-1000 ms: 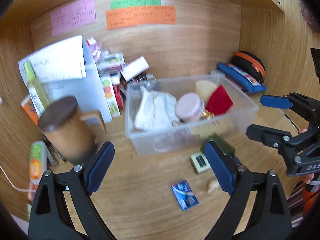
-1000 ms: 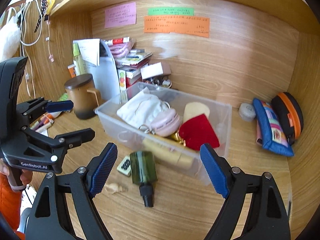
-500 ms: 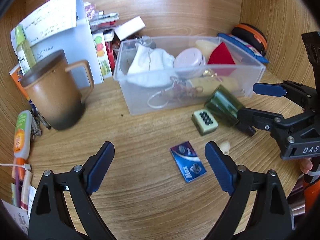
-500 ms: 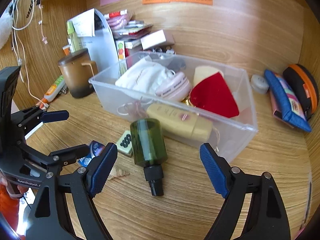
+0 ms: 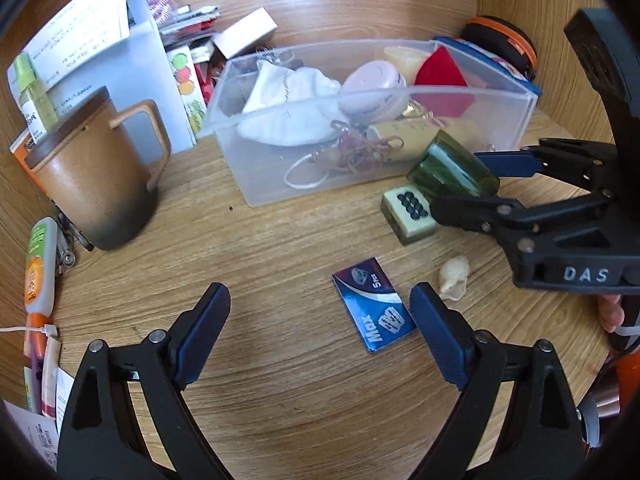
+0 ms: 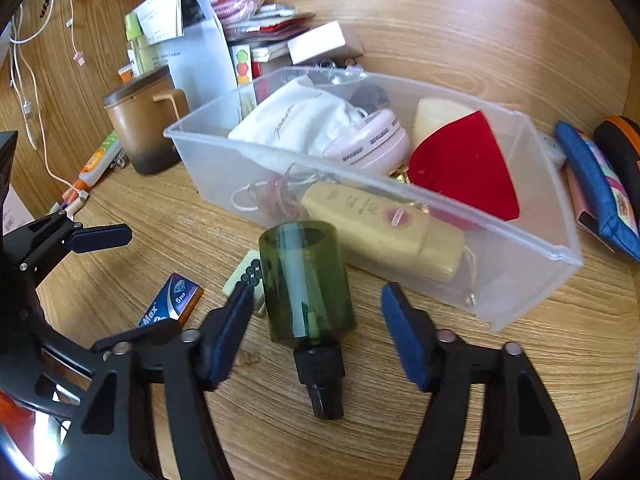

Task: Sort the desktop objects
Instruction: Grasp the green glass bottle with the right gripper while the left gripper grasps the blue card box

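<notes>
Both grippers have come down toward the wooden desk [image 5: 280, 380] since a second ago, and the right gripper's jaws have narrowed from a wide spread. The right gripper [image 6: 316, 320] now straddles the green bottle [image 6: 306, 280], which lies on its side just in front of the clear plastic bin [image 6: 520, 252] with its black cap [image 6: 320, 380] toward the camera. Its jaws are closing, the bottle between them, and a gap shows on each side, so the pads are not yet pressing. The left gripper [image 5: 320, 332] hangs with its jaws spread wide and nothing between them, over bare wood; the blue "Max" packet [image 5: 374, 310] lies flat just inside its right finger.

Outward from there, a small seashell [image 5: 454, 278] sits right of the packet, and a pale green tile with black dots [image 5: 410, 214] lies beside the bottle's base. The bin holds a white cloth pouch [image 6: 296, 124], a pink round case [image 6: 372, 140], a red piece [image 6: 468, 164] and a cream tube [image 6: 384, 232]. A brown lidded mug [image 5: 96, 176] stands left of the bin, well apart from both grippers.
</notes>
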